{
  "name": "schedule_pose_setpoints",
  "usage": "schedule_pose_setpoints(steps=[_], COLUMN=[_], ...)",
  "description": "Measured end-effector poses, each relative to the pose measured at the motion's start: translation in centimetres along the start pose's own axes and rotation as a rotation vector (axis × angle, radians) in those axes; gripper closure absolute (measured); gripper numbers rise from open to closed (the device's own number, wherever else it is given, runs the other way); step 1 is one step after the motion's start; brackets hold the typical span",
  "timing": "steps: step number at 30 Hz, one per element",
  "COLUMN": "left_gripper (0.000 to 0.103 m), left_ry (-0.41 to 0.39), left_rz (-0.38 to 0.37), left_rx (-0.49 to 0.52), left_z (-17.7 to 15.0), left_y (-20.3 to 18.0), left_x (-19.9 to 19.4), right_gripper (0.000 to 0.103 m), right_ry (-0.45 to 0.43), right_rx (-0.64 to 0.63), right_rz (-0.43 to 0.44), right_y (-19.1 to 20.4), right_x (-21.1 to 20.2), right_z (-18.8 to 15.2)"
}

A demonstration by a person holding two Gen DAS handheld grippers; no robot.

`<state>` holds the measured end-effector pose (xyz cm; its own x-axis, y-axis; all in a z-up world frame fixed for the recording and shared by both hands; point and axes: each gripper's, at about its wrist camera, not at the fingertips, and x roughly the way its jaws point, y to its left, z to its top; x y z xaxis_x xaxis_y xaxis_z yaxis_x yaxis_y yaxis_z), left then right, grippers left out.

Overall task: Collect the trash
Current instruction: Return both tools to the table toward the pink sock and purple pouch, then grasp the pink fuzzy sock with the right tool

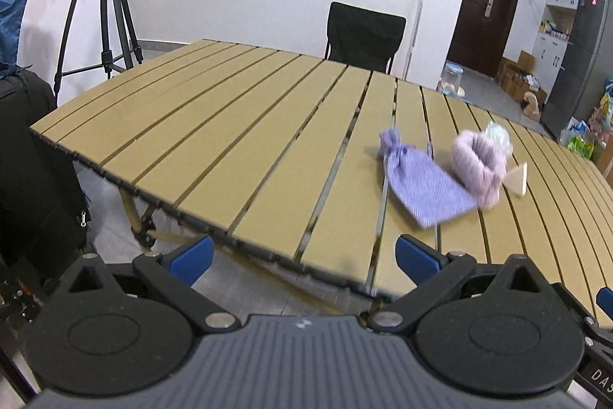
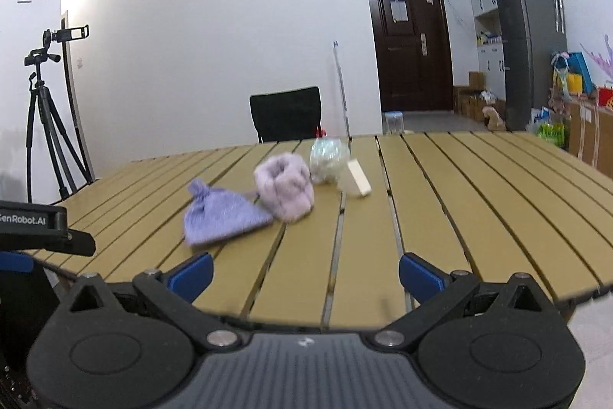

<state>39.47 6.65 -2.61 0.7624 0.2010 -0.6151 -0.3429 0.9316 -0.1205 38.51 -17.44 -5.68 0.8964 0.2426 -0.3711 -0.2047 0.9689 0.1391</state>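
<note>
Right gripper: jaws spread wide, blue pads apart, nothing between them; held over the near edge of the slatted table, pointing across it. Left gripper: likewise spread and empty, held off the table's near-left edge, slats running away on a diagonal. Cluster of four items, all placed relative to the fuzzy pink slipper: ahead of the right gripper and slightly to its left; ahead and well to the right of the left gripper. Lilac knit hat with knotted top: touching the slipper's left side, nearest item to both grippers. Crumpled clear plastic wrap: just behind the slipper to its right, partly hidden behind it in the left wrist view; likeliest piece of trash. Pale wooden block: right of the slipper, just beside the wrap, long axis running diagonally from far-left to near-right. Judgement: right gripper the nearer and better aligned for the wrap, a nearly straight reach forward, passing right of the slipper. Left gripper would need to cross over hat and slipper. No bin or bag visible in either view.
</note>
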Motion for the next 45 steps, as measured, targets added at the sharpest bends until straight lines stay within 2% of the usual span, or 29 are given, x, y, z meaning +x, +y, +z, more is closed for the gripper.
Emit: schedule_pose_setpoints(steps=[5,14,29,31,34,36,38,40,42,45], left_gripper=[0.0,0.0,0.0,0.0,0.0,0.0,0.0,0.0,0.0,0.0], left_ry=[-0.003,0.021,0.039,0.038,0.038,0.038,0.036,0.036,0.036,0.033], left_rz=[0.01,0.039,0.061,0.06,0.059,0.058,0.056,0.052,0.045,0.033], left_rx=[-0.031,-0.045,-0.037,-0.037,-0.033,-0.032,-0.031,-0.034,-0.037,-0.039], left_z=[1.9,4.5,6.8,7.0,7.1,7.0,7.0,7.0,7.1,7.1], left_y=[-0.2,-0.3,-0.3,-0.4,-0.5,-0.6,-0.7,-0.8,-0.8,-1.1], left_x=[2.1,7.0,11.7,12.0,12.3,12.3,12.2,12.3,12.2,12.1], right_gripper=[0.0,0.0,0.0,0.005,0.023,0.046,0.057,0.06,0.069,0.072], right_ry=[-0.025,-0.007,0.156,0.173,0.208,0.227,0.21,0.209,0.203,0.186], right_rx=[-0.023,-0.026,0.036,0.035,0.041,0.05,0.066,0.084,0.105,0.129], right_rz=[0.009,0.012,-0.038,-0.046,-0.058,-0.069,-0.052,-0.042,-0.027,-0.007], right_y=[0.8,2.6,4.5,4.5,4.3,4.2,4.0,3.7,3.3,2.7], right_x=[2.7,8.5,17.7,18.7,19.7,20.2,20.1,20.0,19.8,19.3], right_z=[1.8,4.1,7.1,6.9,6.5,6.3,6.3,6.2,6.0,5.9])
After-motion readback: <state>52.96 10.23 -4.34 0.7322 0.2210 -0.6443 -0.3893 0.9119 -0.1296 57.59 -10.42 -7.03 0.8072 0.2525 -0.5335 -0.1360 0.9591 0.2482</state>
